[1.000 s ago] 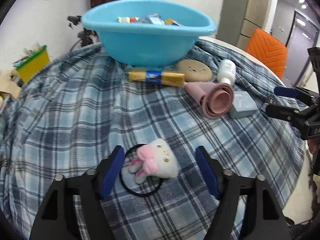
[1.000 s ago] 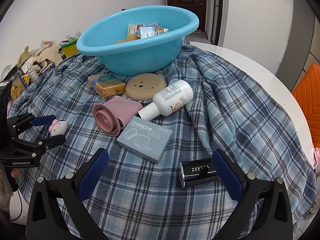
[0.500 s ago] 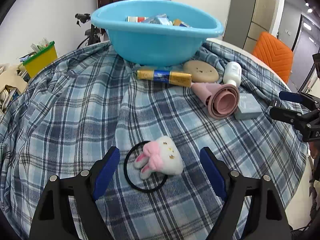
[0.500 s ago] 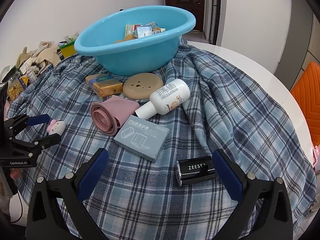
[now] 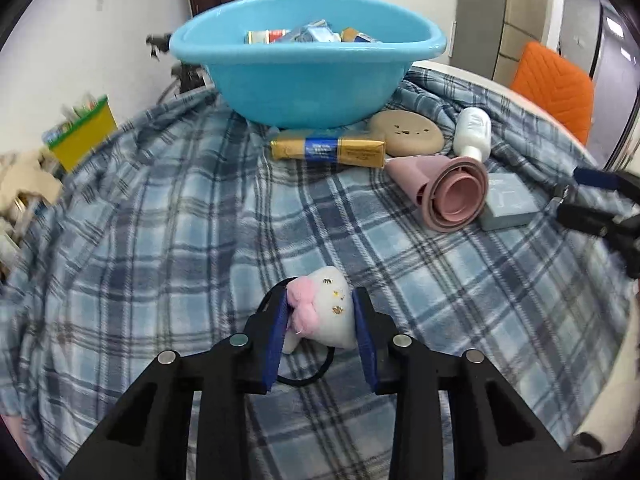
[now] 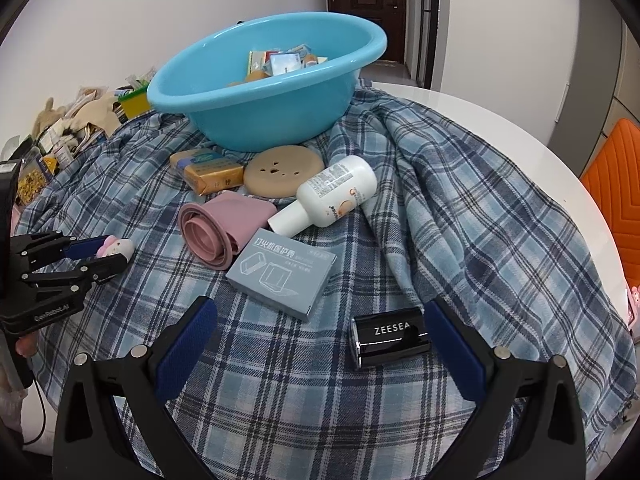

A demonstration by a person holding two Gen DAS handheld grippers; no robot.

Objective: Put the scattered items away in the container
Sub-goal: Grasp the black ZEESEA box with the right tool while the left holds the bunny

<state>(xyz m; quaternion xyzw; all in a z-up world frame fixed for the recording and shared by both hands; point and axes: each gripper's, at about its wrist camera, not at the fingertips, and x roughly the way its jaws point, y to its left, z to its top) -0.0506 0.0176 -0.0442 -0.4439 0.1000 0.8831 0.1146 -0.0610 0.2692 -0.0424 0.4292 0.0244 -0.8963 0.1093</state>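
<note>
The left tongs (image 5: pixel 320 320) are closing on the white plush bunny hair tie (image 5: pixel 324 312), readying its lift toward the far blue plastic basin (image 5: pixel 304 84); the right tongs (image 6: pixel 320 344) are hanging released.

"ZEESEA" in white capitals on the glossy black case (image 6: pixel 390 336) lying on the plaid cloth. Grey flat box (image 6: pixel 282 273): one line of Chinese characters along its top edge, reads roughly 打火机保护壳, not fully sure, plus line drawings of a case. White bottle (image 6: pixel 334 196): block of small print and an orange logo, too small to read. Left gripper (image 6: pixel 105 257) body has white lettering, partly legible, "…Robot.AI".
</note>
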